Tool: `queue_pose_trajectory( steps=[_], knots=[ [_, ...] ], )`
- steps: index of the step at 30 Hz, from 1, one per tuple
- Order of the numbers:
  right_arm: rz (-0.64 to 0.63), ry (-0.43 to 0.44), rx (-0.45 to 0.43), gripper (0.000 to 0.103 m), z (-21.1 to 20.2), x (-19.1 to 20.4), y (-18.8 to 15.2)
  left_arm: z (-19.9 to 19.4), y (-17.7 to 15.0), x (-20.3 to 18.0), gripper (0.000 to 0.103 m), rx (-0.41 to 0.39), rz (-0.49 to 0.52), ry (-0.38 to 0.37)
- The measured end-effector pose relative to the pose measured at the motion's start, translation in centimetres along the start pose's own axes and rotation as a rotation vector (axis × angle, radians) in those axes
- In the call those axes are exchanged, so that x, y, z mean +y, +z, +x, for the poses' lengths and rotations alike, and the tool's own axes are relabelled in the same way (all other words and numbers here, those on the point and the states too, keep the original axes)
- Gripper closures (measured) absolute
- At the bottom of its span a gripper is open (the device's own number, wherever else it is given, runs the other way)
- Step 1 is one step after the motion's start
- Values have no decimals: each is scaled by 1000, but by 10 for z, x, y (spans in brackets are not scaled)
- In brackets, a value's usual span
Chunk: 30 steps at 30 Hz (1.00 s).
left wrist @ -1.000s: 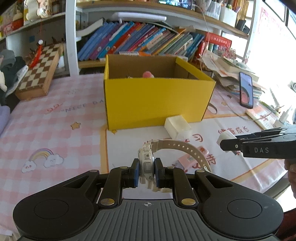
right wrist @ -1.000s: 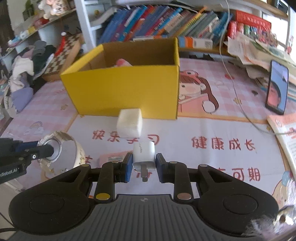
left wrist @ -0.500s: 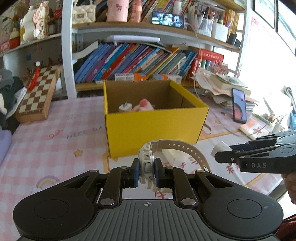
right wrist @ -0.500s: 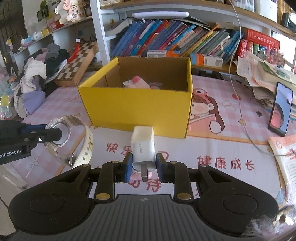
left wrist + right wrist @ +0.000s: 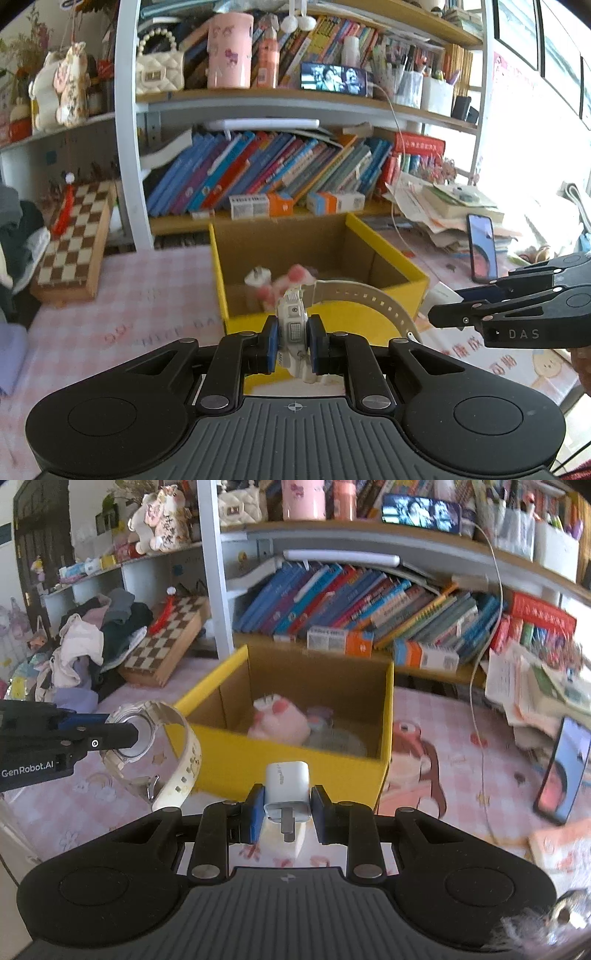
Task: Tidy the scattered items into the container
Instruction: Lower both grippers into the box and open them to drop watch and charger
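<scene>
My left gripper (image 5: pixel 291 345) is shut on a white wristwatch (image 5: pixel 291 323), whose strap arcs off to the right. It hangs in front of the near wall of the open yellow cardboard box (image 5: pixel 417 275). My right gripper (image 5: pixel 287 814) is shut on a white plug charger (image 5: pixel 287 788), prongs toward the camera, just before the box (image 5: pixel 236 753). Inside the box lie a pink plush toy (image 5: pixel 280 720) and another small white charger (image 5: pixel 258 277). In the right wrist view the watch (image 5: pixel 147 738) and left gripper (image 5: pixel 122 733) show at the left.
A phone (image 5: pixel 563 768) leans on a paper pile at the right. A chessboard box (image 5: pixel 74 236) sits at the back left, beside a heap of clothes (image 5: pixel 92 650). Shelves of books (image 5: pixel 277 173) stand behind the box. A cable (image 5: pixel 480 701) runs across the pink tablecloth.
Both grippers have risen with their loads and tilted up, so the box interior now shows. The white block on the table in front of the box has dropped out of sight.
</scene>
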State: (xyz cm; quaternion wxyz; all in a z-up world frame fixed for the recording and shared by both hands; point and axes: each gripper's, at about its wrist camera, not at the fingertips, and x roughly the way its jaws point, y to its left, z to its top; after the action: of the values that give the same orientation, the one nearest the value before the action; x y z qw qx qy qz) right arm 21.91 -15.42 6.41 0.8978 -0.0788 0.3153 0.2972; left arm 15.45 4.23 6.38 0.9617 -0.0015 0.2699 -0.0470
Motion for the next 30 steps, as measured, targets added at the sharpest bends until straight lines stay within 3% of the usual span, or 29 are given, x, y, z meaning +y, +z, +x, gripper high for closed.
queue_pose_trajectory(
  steps=[8,19,23,30],
  knots=[
    [-56,3,-38,78,16,-11,35,25,29,9,88,-15,33,21],
    [-137,-6,-54,78,68,-43,85,85,51,12,88,65,69,48],
    [-164,6,5,78,103,-54,103,111,54,11,88,118,81,59],
    [-192,23,198,78,180,-61,121,154,73,15,88,174,53,80]
  ],
)
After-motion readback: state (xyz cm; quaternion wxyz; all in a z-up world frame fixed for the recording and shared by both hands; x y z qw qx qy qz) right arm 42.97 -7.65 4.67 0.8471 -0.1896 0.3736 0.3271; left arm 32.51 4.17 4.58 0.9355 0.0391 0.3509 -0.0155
